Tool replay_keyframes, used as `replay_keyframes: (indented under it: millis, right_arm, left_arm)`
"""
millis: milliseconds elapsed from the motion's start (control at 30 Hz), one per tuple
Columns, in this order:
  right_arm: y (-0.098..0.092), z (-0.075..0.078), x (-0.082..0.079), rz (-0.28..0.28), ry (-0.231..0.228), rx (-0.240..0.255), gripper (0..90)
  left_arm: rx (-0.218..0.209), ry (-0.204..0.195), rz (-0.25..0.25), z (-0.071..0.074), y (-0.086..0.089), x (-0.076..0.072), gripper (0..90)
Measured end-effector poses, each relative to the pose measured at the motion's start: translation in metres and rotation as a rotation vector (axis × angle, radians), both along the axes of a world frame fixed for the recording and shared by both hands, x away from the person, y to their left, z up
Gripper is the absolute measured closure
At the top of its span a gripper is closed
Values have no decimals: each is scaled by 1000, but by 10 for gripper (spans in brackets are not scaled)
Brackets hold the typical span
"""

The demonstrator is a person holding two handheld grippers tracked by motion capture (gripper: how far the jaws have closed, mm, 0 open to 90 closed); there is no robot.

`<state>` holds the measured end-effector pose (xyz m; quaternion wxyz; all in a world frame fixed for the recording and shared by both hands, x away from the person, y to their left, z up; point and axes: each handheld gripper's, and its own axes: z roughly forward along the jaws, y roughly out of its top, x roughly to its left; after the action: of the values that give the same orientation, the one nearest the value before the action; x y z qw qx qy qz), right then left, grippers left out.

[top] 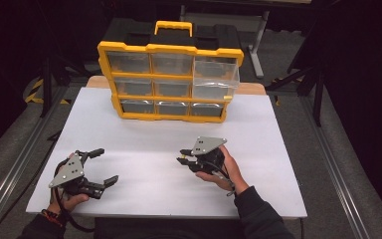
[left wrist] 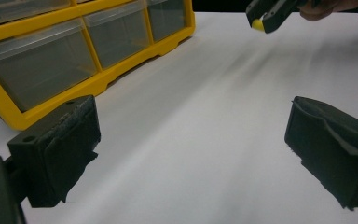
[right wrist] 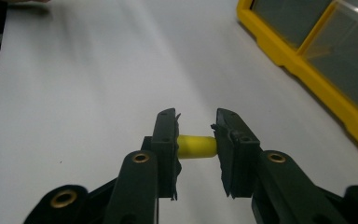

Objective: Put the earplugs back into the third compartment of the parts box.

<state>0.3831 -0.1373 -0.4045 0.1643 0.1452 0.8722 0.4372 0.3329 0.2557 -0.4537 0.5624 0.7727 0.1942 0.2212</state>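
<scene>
A small yellow cylinder (right wrist: 196,146) sits crosswise between the pads of my right gripper (right wrist: 196,123), which is shut on it and held above the white table (top: 149,134). From above, the right gripper (top: 185,157) hovers right of centre, pointing left. The left gripper view catches the same yellow cylinder (left wrist: 258,24) at its top edge. My left gripper (top: 104,167) rests near the table's front left corner, jaws wide apart with nothing between them. A yellow and black drawer organizer (top: 171,79) stands at the back, its upper right clear drawer (top: 215,79) pulled out.
The organizer's other clear drawers (top: 171,63) are pushed in. A black carry handle (top: 173,26) with yellow trim tops it. Dark floor, metal rails and stand legs surround the table.
</scene>
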Motion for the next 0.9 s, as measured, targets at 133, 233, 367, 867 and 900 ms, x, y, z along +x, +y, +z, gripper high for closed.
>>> replay_keyframes:
  millis: [133,233,367,867,900]
  right_arm:
    - [-10,17,2,-27,-40,27,704]
    - [-19,32,4,-49,-70,61,704]
    - [-32,56,7,-82,-118,93,704]
    - [-63,145,10,-170,-295,199,704]
    - [-63,149,10,-167,-299,201,704]
  left_arm:
    - [0,2,-2,0,0,0,42]
    - [6,3,-2,0,0,0,42]
    - [7,5,-6,1,2,0,42]
    - [-4,8,-2,0,2,0,41]
    - [-6,10,-4,0,2,0,41]
